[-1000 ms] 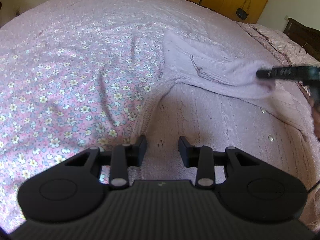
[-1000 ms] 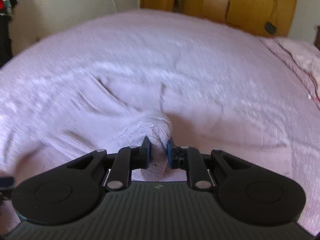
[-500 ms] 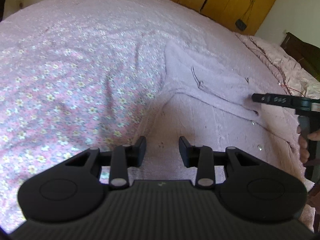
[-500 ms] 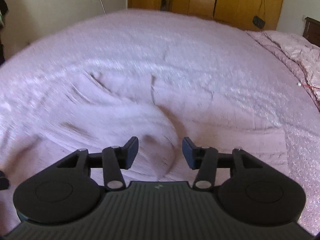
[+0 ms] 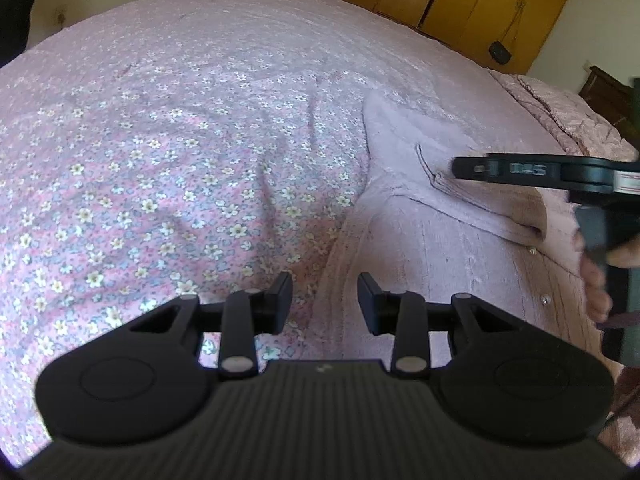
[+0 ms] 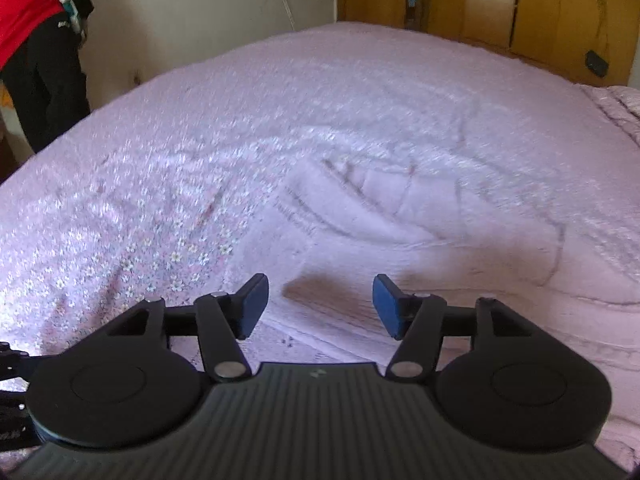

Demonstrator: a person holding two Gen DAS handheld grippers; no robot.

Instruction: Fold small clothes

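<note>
One garment is in play: a pale lilac knitted cardigan with small shiny buttons point(image 5: 460, 248), spread on the bed over a pink floral bedspread point(image 5: 160, 184). Its sleeve point(image 5: 472, 184) lies folded across the chest, with the cuff resting near the button line.

Judging by the loose ribbed knit, it should be light, soft and floppy, with no stiffness to hold a crease; any lifted part will sag and drag the rest along. The knit looks grippy rather than slippery, though stretchy, so a pull on one point may distort it. The firmer places look best for a hold: the hem band, the shoulder seam or a cuff, taking both layers together. The buttons are best avoided.

Left tool point(image 5: 325, 300) hovers above the cardigan's left edge, its jaws partly spread with nothing between them. Right tool point(image 6: 320, 304) stands over the body of the knit; its jaws have just been opening and are now spread wide, empty, with cloth lying below but not pinched. From the left wrist view it shows side-on, with part of a hand point(image 5: 596, 280) behind it.

Much is hard to read: the right wrist view is smeared by motion, so folds blur into the bedspread. The cardigan's right side, lower hem and other sleeve are cut off or hidden behind the tools.
</note>
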